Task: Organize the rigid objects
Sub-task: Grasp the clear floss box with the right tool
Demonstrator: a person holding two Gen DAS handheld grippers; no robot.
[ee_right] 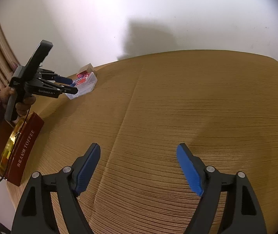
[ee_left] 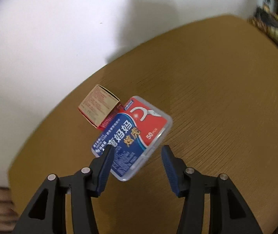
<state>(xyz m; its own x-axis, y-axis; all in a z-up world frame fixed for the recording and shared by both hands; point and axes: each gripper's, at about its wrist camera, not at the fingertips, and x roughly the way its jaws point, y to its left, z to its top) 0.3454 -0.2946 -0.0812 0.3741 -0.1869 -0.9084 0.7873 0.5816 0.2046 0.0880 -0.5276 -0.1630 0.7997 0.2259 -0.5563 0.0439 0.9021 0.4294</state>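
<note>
Nearest in the left wrist view, the left gripper has its jaws spread apart, the ribbed blue pads on either side of the near end of a floss-pick box without clamping it; whether the left pad touches the box's edge cannot be told. The box is a flat, clear hard-plastic case with rounded corners and a glossy red and blue label, lying on the wood-grain desk near its back-left edge. Just behind it, touching or nearly so, sits a small cardboard carton, tan with red printing and sharp folded edges. This looks like the step of either setting the box beside the carton or getting ready to grip it; if it is a grasp, the next move likely calls for squaring the jaws to the box's long sides and closing evenly, since smooth plastic may slide on the desk. In the right wrist view, the right gripper hovers above bare desk with its jaws wide open and holding nothing. To its near left a dark red toffee box, stiff and glossy with a gold-coloured trim, stands at the desk's edge. Farther off, the left gripper reaches over the plastic box, and a plain white wall closes the scene behind.
</note>
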